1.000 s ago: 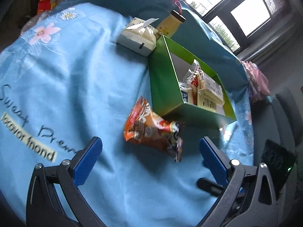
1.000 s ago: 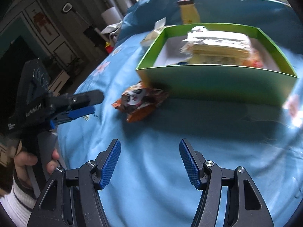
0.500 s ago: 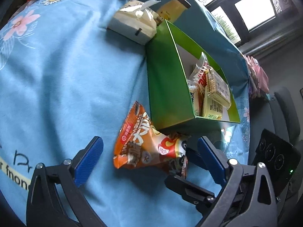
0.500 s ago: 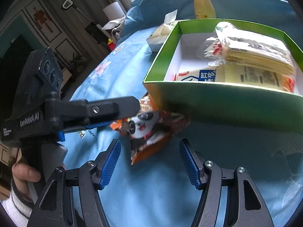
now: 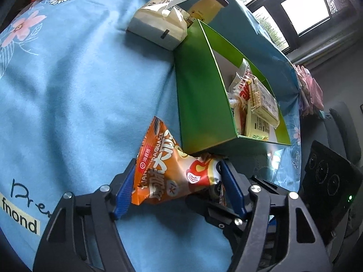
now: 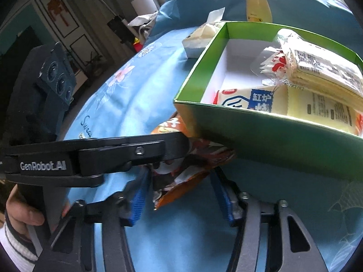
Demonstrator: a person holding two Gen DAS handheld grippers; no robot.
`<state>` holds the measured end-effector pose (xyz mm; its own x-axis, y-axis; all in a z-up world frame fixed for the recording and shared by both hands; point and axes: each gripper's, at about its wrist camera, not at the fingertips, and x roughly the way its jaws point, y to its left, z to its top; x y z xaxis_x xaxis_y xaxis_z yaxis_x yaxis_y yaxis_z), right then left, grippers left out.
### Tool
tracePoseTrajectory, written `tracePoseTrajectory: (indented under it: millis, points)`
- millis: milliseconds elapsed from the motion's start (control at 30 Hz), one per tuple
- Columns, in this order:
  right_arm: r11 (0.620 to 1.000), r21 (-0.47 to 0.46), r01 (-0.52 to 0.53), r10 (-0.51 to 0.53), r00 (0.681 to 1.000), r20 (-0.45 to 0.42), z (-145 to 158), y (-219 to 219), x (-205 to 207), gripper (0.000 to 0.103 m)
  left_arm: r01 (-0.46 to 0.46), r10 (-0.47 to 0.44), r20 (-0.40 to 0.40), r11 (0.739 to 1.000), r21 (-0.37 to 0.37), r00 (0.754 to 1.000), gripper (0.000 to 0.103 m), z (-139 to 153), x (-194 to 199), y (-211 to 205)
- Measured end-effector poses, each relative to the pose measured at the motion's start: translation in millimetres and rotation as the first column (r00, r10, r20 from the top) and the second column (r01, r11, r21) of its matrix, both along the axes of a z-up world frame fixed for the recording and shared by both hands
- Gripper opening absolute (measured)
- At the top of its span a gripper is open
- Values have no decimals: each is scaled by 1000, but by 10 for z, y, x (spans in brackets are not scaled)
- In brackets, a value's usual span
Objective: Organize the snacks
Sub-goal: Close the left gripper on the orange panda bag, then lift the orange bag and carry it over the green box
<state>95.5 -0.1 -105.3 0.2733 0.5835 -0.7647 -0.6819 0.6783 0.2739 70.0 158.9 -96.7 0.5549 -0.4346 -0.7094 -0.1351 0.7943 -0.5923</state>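
An orange snack bag (image 5: 168, 170) lies on the blue cloth against the near corner of a green box (image 5: 199, 104). My left gripper (image 5: 179, 188) has closed its blue pads on both sides of the bag and grips it. In the right wrist view the bag (image 6: 186, 172) sits between the open fingers of my right gripper (image 6: 181, 199), which do not press it. The left gripper's black finger (image 6: 127, 151) crosses over the bag there. The green box (image 6: 272, 136) holds several wrapped snacks (image 6: 317, 68).
A white tissue pack (image 5: 158, 29) and a yellow bottle (image 5: 208, 6) stand behind the box. The blue flowered cloth (image 5: 79, 90) covers the table. The right gripper's body (image 5: 326, 181) sits at the right edge. A hand (image 6: 20, 213) holds the left gripper.
My left gripper has moved forward and closed on the orange bag. My right gripper has moved in so the bag lies between its open fingers.
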Motion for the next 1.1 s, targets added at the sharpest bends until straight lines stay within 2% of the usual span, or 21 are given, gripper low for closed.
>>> tracePoseTrajectory:
  millis: [100, 167, 267, 567, 1100]
  points:
    - [1000, -7, -6, 6, 1000, -2, -34, -5, 10, 43, 17, -18, 4, 1000, 18, 1000, 67, 6, -6, -66]
    - [1000, -4, -19, 19, 1000, -9, -65, 9, 3, 34, 30, -30, 7, 999, 19, 1000, 62, 5, -19, -100]
    - [999, 13, -32, 32, 999, -6, -54, -3, -56, 31, 34, -34, 16, 999, 21, 999, 61, 34, -59, -125]
    - [997, 72, -31, 30, 1000, 10, 78, -176, -263, 30, 56, -61, 61, 996, 75, 996, 60, 250, -269, -311]
    - [987, 148, 68, -77, 996, 54, 388, -934, -667, 30, 202, -226, 135, 965, 167, 965, 60, 670, -491, -1169]
